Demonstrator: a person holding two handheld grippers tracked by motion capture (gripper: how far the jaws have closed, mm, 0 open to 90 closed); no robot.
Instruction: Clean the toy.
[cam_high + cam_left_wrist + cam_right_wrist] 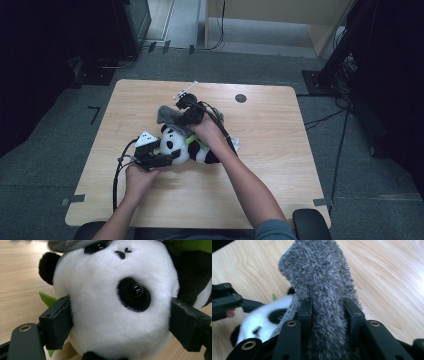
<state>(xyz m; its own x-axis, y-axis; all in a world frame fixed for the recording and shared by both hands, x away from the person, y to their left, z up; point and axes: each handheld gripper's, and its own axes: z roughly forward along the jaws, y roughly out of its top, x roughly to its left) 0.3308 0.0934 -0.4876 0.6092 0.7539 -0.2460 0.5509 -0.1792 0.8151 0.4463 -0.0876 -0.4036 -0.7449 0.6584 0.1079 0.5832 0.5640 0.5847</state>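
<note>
A black-and-white plush panda (176,145) lies on the wooden table (150,200) with a green felt leaf (192,140) on it. My left gripper (169,156) reaches in from the left. In the left gripper view its jaws (120,317) press both sides of the panda's white head (100,290). A grey fuzzy cloth (167,114) sits above the panda's head. My right gripper (179,117) comes in over the panda. In the right gripper view its pads (329,312) pinch the grey fuzzy cloth (319,272), with the panda (264,317) below.
A small dark round disc (240,98) is set into the table's far right. Bare wood stretches to the left, right and front of the toy. Dark stands and cables surround the table on the grey carpet.
</note>
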